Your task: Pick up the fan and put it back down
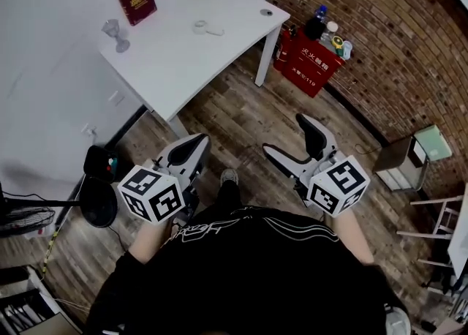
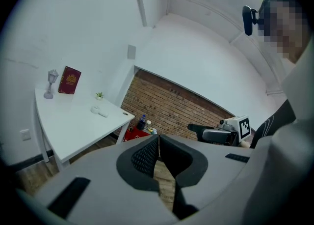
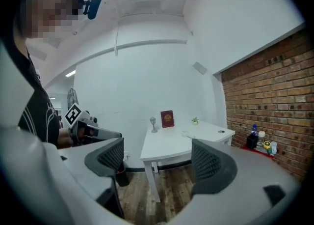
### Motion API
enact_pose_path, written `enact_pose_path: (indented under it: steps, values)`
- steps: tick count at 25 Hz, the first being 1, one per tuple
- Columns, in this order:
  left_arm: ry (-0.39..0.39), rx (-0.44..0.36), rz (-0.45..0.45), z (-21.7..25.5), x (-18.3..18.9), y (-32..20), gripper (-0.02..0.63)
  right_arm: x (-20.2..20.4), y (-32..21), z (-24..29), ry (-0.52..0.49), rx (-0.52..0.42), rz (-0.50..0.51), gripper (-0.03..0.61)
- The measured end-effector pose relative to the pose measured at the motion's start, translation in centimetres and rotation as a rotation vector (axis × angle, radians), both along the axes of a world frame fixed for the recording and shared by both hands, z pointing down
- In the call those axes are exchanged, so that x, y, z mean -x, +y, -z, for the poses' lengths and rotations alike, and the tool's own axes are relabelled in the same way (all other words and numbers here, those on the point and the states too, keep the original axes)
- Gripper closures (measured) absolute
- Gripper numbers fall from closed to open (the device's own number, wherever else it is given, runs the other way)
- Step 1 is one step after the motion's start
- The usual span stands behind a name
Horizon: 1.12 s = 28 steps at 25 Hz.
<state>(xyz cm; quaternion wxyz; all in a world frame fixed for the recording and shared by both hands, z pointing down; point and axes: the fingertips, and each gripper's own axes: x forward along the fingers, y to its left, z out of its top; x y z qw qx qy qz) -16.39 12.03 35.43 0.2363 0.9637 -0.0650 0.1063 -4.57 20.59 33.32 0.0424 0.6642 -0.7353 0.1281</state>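
Far beyond the closed jaws of the left gripper point(image 2: 158, 141), a white thing point(image 2: 100, 111) on the table point(image 2: 68, 126) was too small to tell. Left of those jaws, a wire frame point(image 1: 20, 221) was cut off by the picture's edge. A black round thing point(image 1: 99, 202) beside it was unclear.

Left claw point(image 2: 158, 140) jaws closed together; right claw point(image 3: 159, 157) jaws wide apart, empty
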Motion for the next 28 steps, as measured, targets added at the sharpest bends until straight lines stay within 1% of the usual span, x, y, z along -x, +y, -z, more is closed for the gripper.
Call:
enact_pose_path:
  steps: [4,9,13,17,21,28]
  values:
    - [-0.007,0.006,-0.023,-0.2,-4.3,-4.7,0.581,-3.4,-5.2,-0.9,-0.013,0.038,0.006,0.160]
    - [-0.036,0.005,0.001,-1.5,-8.2,-11.8,0.581,-7.0,-12.2,-1.5,-0.012,0.067,0.028,0.160]
    - [-0.047,0.011,0.006,-2.2,-11.1,-15.8,0.581,-9.6,-16.5,-2.7,-0.017,0.093,0.043,0.161]
    - [-0.071,0.009,0.013,-3.1,-12.9,-18.8,0.581,-11.1,-19.9,-3.8,-0.036,0.099,0.063,0.161]
    - [-0.093,0.029,0.038,-4.1,-14.1,-20.7,0.581,-12.3,-22.2,-4.6,-0.049,0.104,0.086,0.161]
    - [-0.114,0.041,0.122,-4.9,-16.9,-24.5,0.581,-16.0,-26.9,-5.4,-0.049,0.109,0.155,0.163]
